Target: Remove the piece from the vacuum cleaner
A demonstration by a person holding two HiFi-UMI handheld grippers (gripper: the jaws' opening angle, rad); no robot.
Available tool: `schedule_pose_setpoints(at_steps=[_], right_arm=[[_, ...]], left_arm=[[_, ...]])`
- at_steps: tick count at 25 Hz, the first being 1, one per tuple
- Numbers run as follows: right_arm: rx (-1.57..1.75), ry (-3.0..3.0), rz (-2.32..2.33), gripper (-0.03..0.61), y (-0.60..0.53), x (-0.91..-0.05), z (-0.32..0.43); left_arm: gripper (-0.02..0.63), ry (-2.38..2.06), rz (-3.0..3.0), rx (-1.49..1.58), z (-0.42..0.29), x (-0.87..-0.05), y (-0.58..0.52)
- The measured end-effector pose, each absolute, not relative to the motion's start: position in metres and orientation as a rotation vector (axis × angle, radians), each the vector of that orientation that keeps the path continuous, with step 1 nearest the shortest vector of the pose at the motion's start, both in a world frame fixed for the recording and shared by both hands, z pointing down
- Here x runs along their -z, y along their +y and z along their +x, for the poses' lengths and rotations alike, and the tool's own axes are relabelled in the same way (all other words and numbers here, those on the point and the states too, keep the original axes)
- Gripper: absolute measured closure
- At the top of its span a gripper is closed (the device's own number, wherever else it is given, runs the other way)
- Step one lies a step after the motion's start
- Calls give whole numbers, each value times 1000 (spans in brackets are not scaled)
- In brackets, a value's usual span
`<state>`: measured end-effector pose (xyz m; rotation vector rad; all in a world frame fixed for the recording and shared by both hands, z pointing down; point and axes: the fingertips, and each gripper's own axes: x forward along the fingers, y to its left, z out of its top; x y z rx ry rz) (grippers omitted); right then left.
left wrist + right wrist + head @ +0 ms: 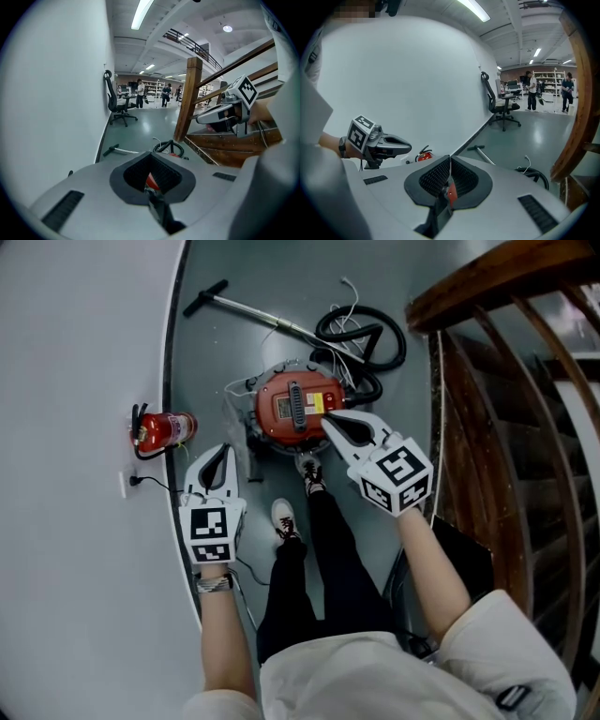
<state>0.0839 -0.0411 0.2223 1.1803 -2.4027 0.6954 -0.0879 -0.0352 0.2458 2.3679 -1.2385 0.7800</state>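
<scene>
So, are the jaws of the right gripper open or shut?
Shut. In its own view, the ribbed pads of the right gripper meet along one line, with no gap and nothing held between them.

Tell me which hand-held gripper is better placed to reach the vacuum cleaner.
Likely the right hand-held gripper: from above, its tips overlap the vacuum cleaner; the left hand-held gripper sits aside. Both are shut.

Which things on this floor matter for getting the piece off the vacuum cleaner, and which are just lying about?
Job: red vacuum cleaner, black hose, wand tube, left gripper and right gripper, both shut and empty.
Lying about: fire extinguisher, wall socket, office chair, wooden stair railing.
</scene>
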Motion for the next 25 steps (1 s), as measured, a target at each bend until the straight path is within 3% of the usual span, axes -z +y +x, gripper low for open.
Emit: schedule_pose_setpoints(at_steps=[25], right_arm=[[-869,-2337,1110,548,-51,-354,83]], left_arm=[[612,-1160,2265,-797,-79,-368,-39]])
